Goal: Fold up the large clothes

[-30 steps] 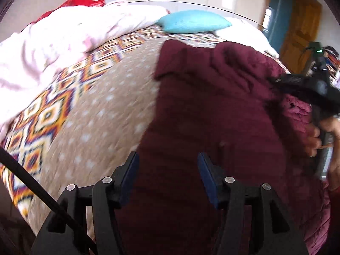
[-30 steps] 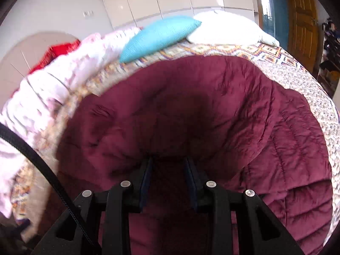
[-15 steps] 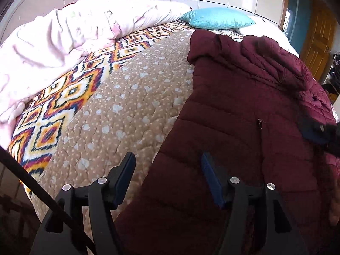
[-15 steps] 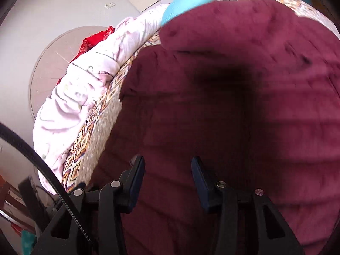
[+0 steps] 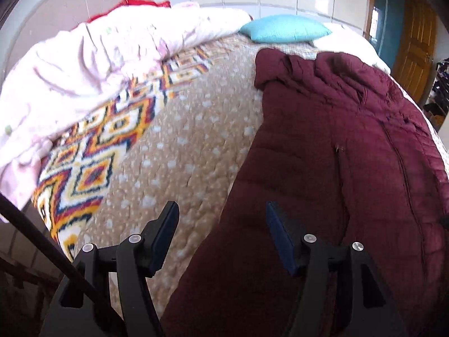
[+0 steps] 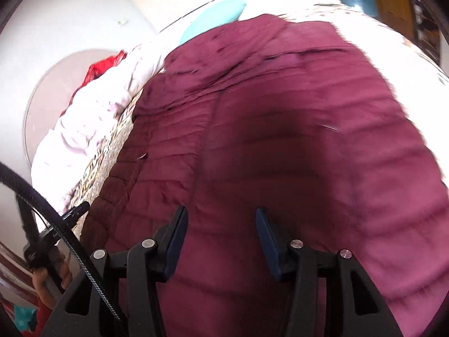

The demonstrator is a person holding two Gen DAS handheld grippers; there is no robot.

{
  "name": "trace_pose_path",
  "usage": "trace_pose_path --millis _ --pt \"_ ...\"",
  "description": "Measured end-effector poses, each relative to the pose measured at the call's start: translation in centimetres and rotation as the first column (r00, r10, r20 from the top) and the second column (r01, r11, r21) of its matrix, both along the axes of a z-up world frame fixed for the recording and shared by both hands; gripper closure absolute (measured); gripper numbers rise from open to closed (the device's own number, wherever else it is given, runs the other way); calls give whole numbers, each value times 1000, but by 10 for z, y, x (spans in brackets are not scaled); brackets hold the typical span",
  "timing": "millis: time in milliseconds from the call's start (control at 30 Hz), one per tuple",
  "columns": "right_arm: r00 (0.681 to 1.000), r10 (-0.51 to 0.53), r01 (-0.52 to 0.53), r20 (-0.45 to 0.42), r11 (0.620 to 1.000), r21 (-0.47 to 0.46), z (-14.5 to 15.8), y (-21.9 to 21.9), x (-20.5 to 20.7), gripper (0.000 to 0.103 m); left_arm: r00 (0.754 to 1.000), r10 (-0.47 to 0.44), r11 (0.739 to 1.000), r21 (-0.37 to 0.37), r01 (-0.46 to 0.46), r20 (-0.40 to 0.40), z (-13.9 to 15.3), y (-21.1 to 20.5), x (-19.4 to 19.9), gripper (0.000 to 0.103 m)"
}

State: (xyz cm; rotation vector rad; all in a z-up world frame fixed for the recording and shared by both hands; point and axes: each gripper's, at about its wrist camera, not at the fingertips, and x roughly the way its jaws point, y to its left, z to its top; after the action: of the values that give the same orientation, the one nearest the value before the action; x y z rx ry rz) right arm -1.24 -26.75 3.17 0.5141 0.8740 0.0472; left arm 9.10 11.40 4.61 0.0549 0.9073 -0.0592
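On the bed (image 5: 196,151), the maroon quilted jacket (image 5: 322,168) is seen spread flat in the left wrist view, with the left gripper (image 5: 221,233) held released above its edge. In the right wrist view, the right gripper (image 6: 220,241) is held over the jacket's middle, its fingers (image 6: 176,233) just opened wider, with nothing gripped between them.

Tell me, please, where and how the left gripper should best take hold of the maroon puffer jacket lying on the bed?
Probably the long side edge of the maroon puffer jacket, where it meets the spotted bedspread just ahead of the open left gripper. Come from the bedspread side, sliding one finger under the edge: it lies flat and free there, while the middle is broad, puffy padding.
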Motion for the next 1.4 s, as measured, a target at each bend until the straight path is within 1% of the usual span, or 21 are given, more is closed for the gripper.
trace_pose_path --millis 33,133,200,267,333,400,500,567,633,667,700,767,833,900,933,1000,1067,1133,1267,1400 --pt "1000 -29 29 1 1000 -9 2 -7 -12 39 1000 -9 1000 -12 8 -27 -4 5 0 40" --pt "993 -114 114 19 993 -10 11 -36 -55 39 997 -41 997 -64 37 -62 -9 19 -2 40" --pt "984 -177 177 34 984 -10 19 -56 -85 39 995 -61 993 -107 52 -81 -11 30 -2 39" --pt "972 -229 230 45 973 -5 23 -75 -110 36 993 -72 988 -144 58 -95 -12 39 -2 39" --pt "955 -293 293 44 956 1 24 -94 -130 35 992 -70 985 -166 51 -106 -12 47 -3 40" --pt "939 -341 340 39 940 19 22 -109 -148 35 991 -68 980 -191 46 -111 -13 53 -4 40" --pt "926 -377 377 14 926 33 13 -124 -164 31 990 -59 968 -249 26 -129 -16 65 -5 39" --pt "921 -389 390 -22 919 65 -1 -132 -172 31 983 -85 943 -331 27 -163 -23 74 -3 39" --pt "924 -381 383 -39 914 132 -14 -136 -178 31 968 -134 906 -423 32 -214 -36 80 -2 39" --pt "925 -377 378 -40 912 158 -17 -135 -180 31 967 -142 896 -442 35 -210 -38 82 -5 39" --pt "928 -372 371 -35 906 202 -23 -136 -183 31 968 -149 892 -450 44 -200 -38 83 -8 39" --pt "931 -364 356 -18 900 251 -28 -135 -188 29 966 -177 880 -470 69 -190 -38 84 -17 39" --pt "943 -332 317 -12 890 328 -35 -133 -191 29 961 -205 872 -479 95 -184 -40 83 -27 39" --pt "951 -310 293 -12 884 364 -40 -131 -196 29 956 -239 867 -482 130 -172 -42 82 -39 39" --pt "959 -283 267 -17 879 395 -44 -128 -197 29 954 -248 864 -483 140 -168 -43 83 -44 39" --pt "965 -262 249 -23 882 399 -48 -122 -200 29 952 -263 858 -489 156 -158 -46 87 -55 39" --pt "969 -245 237 -30 891 387 -50 -114 -202 29 949 -271 839 -523 152 -159 -50 93 -64 39" --pt "972 -231 227 -36 896 381 -52 -106 -207 29 948 -274 827 -542 148 -160 -53 97 -72 39" --pt "979 -195 204 -61 909 364 -59 -91 -217 29 941 -282 826 -547 138 -187 -63 97 -88 39" --pt "984 -163 176 -68 935 308 -57 -73 -223 29 936 -277 820 -562 112 -217 -75 95 -98 38"
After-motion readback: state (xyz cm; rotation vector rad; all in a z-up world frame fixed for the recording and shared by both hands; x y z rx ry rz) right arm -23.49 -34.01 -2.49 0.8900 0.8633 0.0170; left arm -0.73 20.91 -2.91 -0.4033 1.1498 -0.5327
